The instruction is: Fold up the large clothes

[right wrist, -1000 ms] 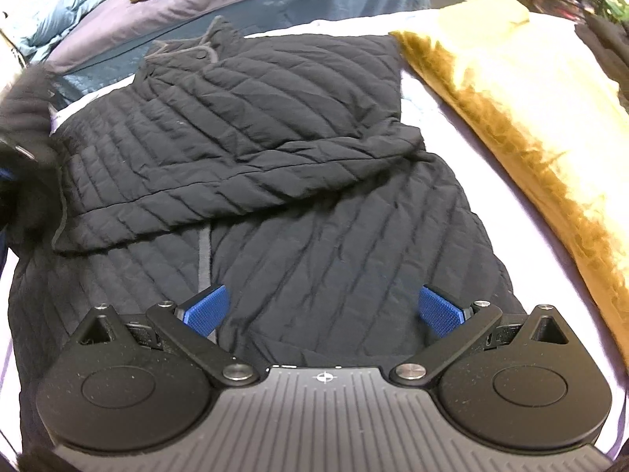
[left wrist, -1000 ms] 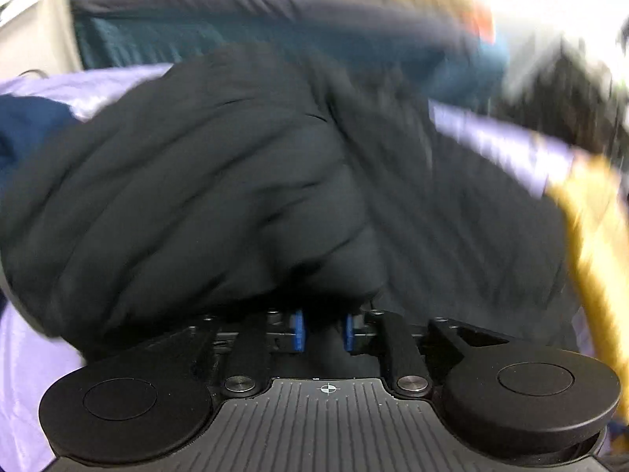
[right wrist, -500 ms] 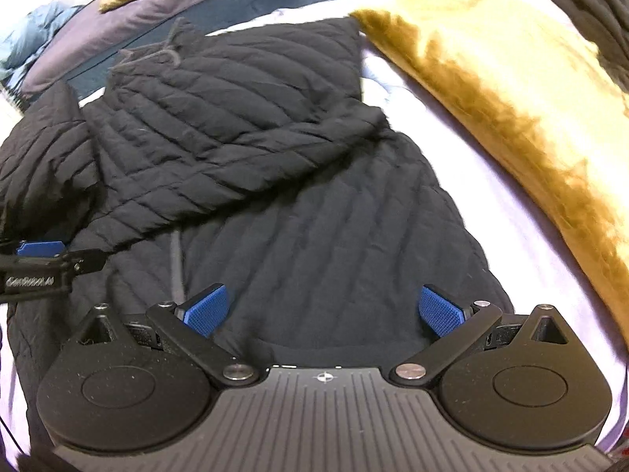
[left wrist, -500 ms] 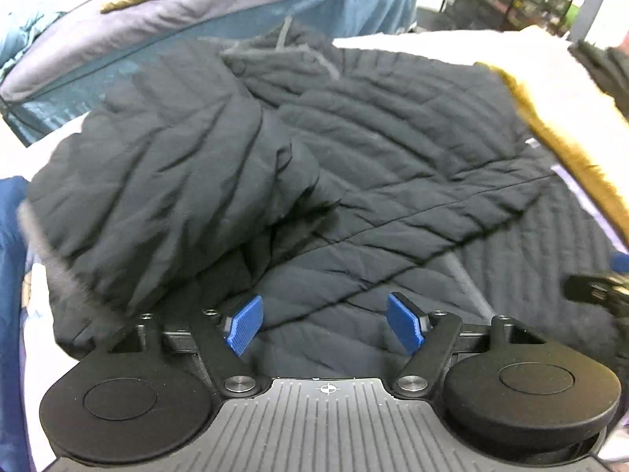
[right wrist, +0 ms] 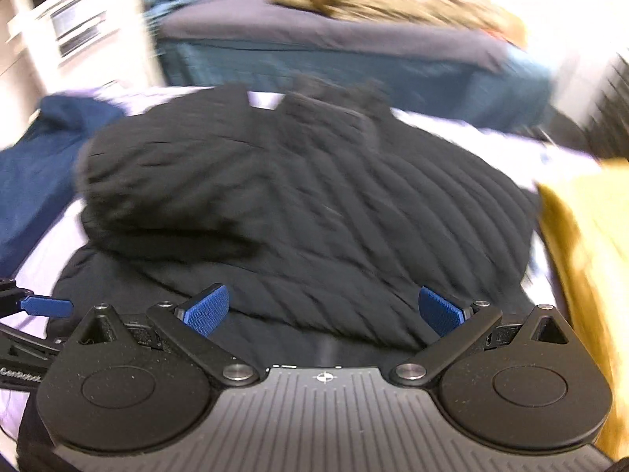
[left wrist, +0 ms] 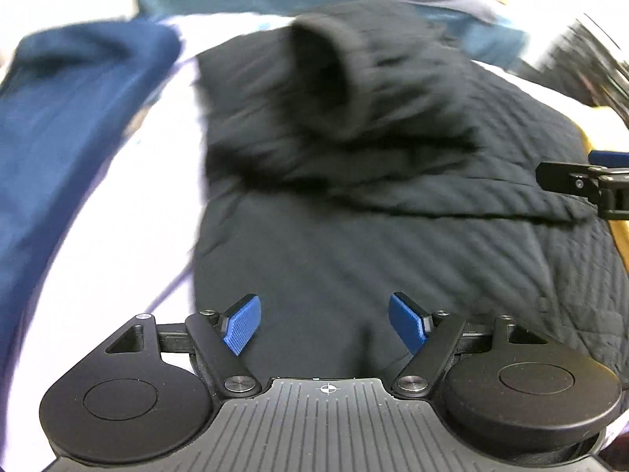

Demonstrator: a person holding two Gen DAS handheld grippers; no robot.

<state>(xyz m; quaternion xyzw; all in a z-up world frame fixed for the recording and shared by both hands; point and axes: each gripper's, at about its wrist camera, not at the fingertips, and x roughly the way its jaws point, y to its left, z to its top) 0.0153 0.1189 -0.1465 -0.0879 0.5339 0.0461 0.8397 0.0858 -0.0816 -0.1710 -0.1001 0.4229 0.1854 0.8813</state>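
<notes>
- Jacket (right wrist: 314, 212): black, quilted, lying on the pale lilac sheet (left wrist: 118, 236) of the bed. In the right wrist view it fills the middle of the frame, collar end toward 12 o'clock, hem toward 6 o'clock under the camera.
- Both views are motion-blurred; fine detail of the folds is not reliable.
- Done, judged from how it lies: both sleeves appear folded in across the body. One sleeve (left wrist: 452, 192) runs as a band toward 3 o'clock in the left wrist view; the other, with its open cuff (left wrist: 326, 74) at 12 o'clock, is heaped on top, loosely.
- Left, judged: the bulky sleeve wants flattening, then the hem-to-collar fold. The lower body (left wrist: 314, 267) lies in a single flat layer, so that fold is not yet made.
- Left gripper (left wrist: 324, 328): jaws spread wide, nothing between them, hovering over the hem end.
- Right gripper (right wrist: 322, 310): jaws spread wide, empty, over the lower part of the jacket.
- Surroundings: navy garment (left wrist: 70, 110) at 9 to 10 o'clock of the jacket, mustard blanket (right wrist: 582, 259) at 3 o'clock.
</notes>
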